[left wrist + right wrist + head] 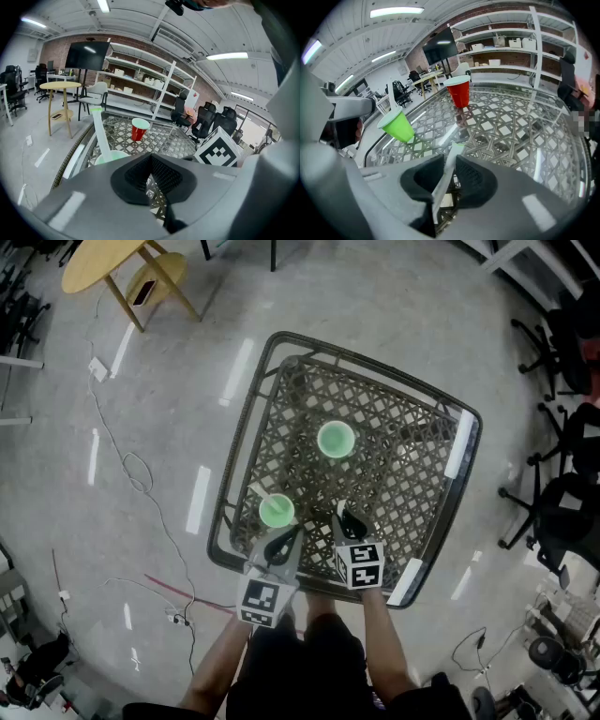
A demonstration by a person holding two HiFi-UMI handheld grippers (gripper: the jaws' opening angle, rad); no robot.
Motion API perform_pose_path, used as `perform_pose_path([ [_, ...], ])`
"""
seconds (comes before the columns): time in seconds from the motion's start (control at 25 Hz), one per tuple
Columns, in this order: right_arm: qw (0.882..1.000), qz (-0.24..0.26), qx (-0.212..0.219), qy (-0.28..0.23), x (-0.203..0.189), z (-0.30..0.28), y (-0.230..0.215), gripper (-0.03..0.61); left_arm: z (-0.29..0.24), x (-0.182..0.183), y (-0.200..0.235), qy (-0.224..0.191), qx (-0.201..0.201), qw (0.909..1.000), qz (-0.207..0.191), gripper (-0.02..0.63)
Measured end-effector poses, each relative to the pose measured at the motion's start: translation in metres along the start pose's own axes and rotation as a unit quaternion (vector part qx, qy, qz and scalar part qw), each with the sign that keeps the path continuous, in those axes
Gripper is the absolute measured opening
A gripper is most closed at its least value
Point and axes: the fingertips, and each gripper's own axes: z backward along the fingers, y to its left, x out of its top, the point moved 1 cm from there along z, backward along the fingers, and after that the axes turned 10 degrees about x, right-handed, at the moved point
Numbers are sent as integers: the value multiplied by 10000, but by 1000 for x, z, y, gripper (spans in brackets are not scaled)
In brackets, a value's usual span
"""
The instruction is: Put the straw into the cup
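Observation:
A green cup (277,511) stands near the front left of the dark lattice table (412,484). A white straw with a green tip (100,133) stands in this cup (110,157). My left gripper (284,540) sits just in front of the cup, its pads (161,173) together with nothing between them. My right gripper (345,519) hovers over the lattice to the cup's right, shut on a second white straw (451,164) that pokes out past the jaws. A red cup (459,91) stands upright farther back, mid-table (336,440).
The table's raised rim (246,418) runs round the mesh. On the floor lie cables (131,470) at the left. A round yellow table (108,263) stands far left, office chairs (562,362) at the right, and shelving (150,79) behind.

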Motion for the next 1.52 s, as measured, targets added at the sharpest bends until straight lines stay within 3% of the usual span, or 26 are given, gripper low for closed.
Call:
perform_pose_path([
  [0.52,9998,-32,103,-192,9,12,1,49,8,7,-2,-111,66,9999,-30,6],
  [1.12,9878,355,216,-1498,99,117,41,49,52,81,-20,-737,229,9968,-224,6],
  [1.52,9757,664,381,-2052,138,179,69,49,84,116,-40,-1093,359,9929,-310,6],
])
